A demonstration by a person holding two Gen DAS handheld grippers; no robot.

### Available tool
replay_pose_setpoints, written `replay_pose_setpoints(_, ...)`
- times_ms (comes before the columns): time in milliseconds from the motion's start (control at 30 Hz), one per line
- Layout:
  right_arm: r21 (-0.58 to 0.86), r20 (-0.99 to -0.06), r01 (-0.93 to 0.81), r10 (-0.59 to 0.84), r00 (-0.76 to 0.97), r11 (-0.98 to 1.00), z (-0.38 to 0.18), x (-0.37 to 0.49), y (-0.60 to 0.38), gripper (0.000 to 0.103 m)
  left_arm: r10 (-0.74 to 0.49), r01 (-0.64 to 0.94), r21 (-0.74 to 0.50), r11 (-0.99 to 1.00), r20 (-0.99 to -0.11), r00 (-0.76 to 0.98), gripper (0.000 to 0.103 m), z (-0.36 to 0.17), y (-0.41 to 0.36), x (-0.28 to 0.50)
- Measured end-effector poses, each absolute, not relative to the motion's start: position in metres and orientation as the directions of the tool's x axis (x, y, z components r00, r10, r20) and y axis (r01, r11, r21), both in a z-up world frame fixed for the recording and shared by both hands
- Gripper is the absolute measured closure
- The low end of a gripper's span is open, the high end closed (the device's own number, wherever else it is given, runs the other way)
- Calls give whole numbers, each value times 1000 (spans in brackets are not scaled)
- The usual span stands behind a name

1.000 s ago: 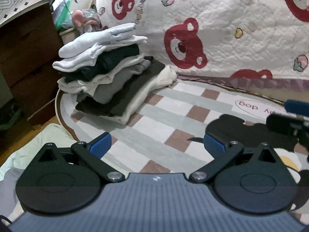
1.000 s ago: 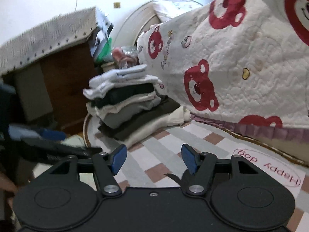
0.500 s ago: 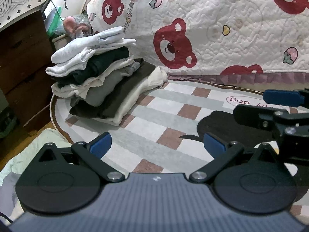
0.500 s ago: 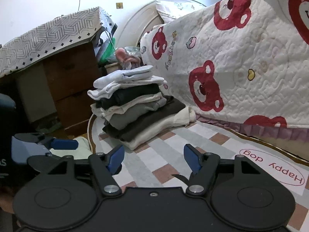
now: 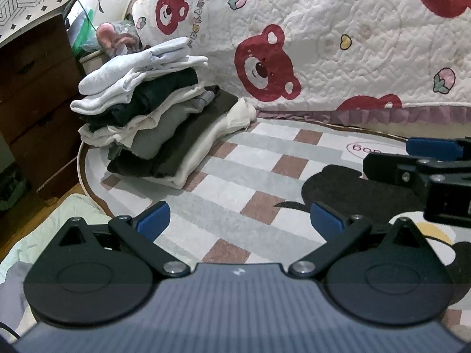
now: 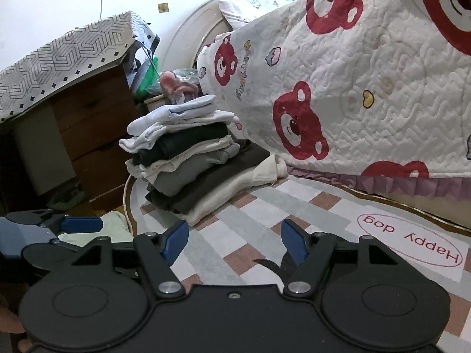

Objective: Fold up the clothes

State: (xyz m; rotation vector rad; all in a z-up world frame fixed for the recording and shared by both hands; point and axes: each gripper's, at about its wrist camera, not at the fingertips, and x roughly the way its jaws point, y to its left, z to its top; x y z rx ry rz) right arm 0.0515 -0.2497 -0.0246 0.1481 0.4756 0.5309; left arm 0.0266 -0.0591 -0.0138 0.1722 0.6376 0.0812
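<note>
Left wrist view: left gripper released, empty.
Right gripper: released, empty.
Folded stack: ten o'clock, at rug edge; bare rug ahead.

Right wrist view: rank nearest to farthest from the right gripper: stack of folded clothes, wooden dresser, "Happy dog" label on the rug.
From the right gripper, whose jaws stand open and empty:
1. "Happy dog" label, just ahead on the rug, to the right.
2. Stack of folded clothes, farther along the rug, left of centre.
3. Wooden dresser, behind the stack, far left.
</note>
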Motion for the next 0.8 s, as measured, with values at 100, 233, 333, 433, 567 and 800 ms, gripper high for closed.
replay_pose_setpoints(100, 258, -411, -465, 532, 740, 847, -25, 53, -248, 29, 128, -16, 192, 981, -585, 801, 0, -14, -60, 26)
replay_pose_setpoints(233, 239, -417, -475, 531, 738, 847, -26, 52, -243, 29, 124, -8, 197, 980, -586, 801, 0, -14, -62, 25)
replay_pose_setpoints(333, 238, -420, -476, 531, 736, 847, -27, 52, -242, 29, 123, -5, 198, 980, -588, 799, 0, -15, -63, 25)
replay_pose_setpoints(433, 240, -423, -473, 530, 735, 848, -27, 52, -243, 29, 117, 6, 203, 979, -589, 800, 0, -15, -66, 25)
replay_pose_setpoints(567, 243, -425, -469, 528, 736, 849, -27, 53, -243, 29, 111, 22, 216, 976, -585, 803, 0, -15, -70, 23)
replay_pose_setpoints(800, 240, -429, -475, 531, 731, 847, -27, 52, -239, 29, 102, 32, 211, 977, -595, 797, 0, -17, -75, 22)
